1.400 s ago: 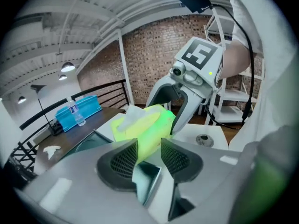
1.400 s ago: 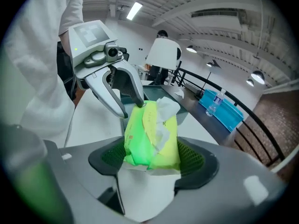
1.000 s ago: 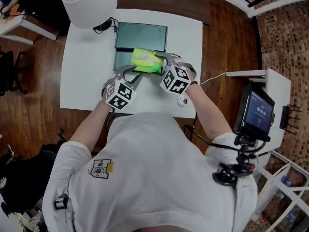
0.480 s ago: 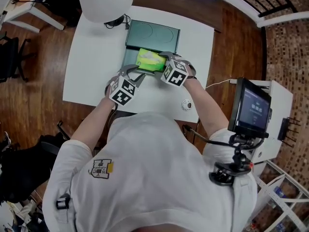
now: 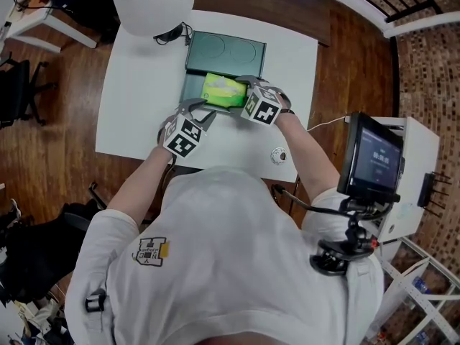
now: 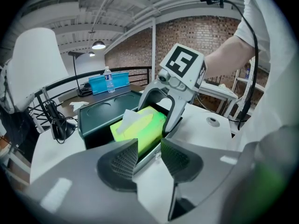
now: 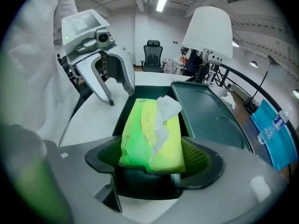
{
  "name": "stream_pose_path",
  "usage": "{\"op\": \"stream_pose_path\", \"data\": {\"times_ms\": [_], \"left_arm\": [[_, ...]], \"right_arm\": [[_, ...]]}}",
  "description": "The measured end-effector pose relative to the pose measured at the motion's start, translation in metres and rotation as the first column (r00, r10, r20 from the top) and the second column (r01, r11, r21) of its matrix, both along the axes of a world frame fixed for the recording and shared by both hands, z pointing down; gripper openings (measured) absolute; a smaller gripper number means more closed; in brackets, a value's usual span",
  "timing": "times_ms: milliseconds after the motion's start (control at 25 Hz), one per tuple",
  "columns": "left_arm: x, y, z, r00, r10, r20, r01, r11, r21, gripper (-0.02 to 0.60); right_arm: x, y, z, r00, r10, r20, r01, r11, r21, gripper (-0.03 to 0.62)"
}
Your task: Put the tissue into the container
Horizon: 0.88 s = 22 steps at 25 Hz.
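A bright green tissue pack (image 5: 224,90) with a white tissue sticking out lies in the open dark green container (image 5: 188,92), whose lid (image 5: 226,52) is folded back. My right gripper (image 5: 231,98) straddles the near end of the pack (image 7: 152,134). Its jaws are opening, with the pack still between them and resting in the container. My left gripper (image 5: 205,110) stands open at the container's near left rim (image 6: 145,158), holding nothing. In the left gripper view the right gripper (image 6: 163,111) arches over the pack (image 6: 140,125).
The container sits on a white table (image 5: 136,85). A white lampshade (image 5: 151,2) and black cables (image 5: 169,34) are at the far left. A small round fitting (image 5: 278,155) lies near the front right edge. A screen on a stand (image 5: 370,160) is off to the right.
The green pack has gone from above the container's front to lying down inside it. Both grippers have followed it toward the container.
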<state>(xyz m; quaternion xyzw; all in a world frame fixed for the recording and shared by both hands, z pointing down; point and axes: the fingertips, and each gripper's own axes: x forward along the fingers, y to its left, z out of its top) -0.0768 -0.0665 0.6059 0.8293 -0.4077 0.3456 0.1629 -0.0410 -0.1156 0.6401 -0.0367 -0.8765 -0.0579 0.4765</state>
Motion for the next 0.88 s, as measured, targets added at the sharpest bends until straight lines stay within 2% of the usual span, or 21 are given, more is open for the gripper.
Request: {"op": "stream_pose_path", "data": {"times_ms": [360, 560, 680, 880], "left_arm": [[0.003, -0.005, 0.016, 1.0, 0.018, 0.001, -0.018, 1.0, -0.024, 0.144], [0.003, -0.006, 0.02, 1.0, 0.011, -0.006, -0.011, 1.0, -0.029, 0.144], [0.002, -0.005, 0.013, 1.0, 0.004, -0.023, -0.004, 1.0, -0.004, 0.144], [-0.004, 0.007, -0.004, 0.997, 0.005, -0.078, -0.001, 0.999, 0.047, 0.144]], "right_arm": [[-0.005, -0.002, -0.009, 0.996, 0.005, 0.091, 0.001, 0.998, -0.06, 0.429], [-0.006, -0.006, -0.015, 0.991, 0.027, 0.13, -0.019, 0.998, -0.064, 0.434], [-0.004, -0.008, -0.031, 0.977, 0.092, 0.193, -0.079, 0.994, -0.074, 0.434], [0.012, 0.004, -0.06, 0.921, 0.243, 0.306, -0.212, 0.969, -0.129, 0.405]]}}
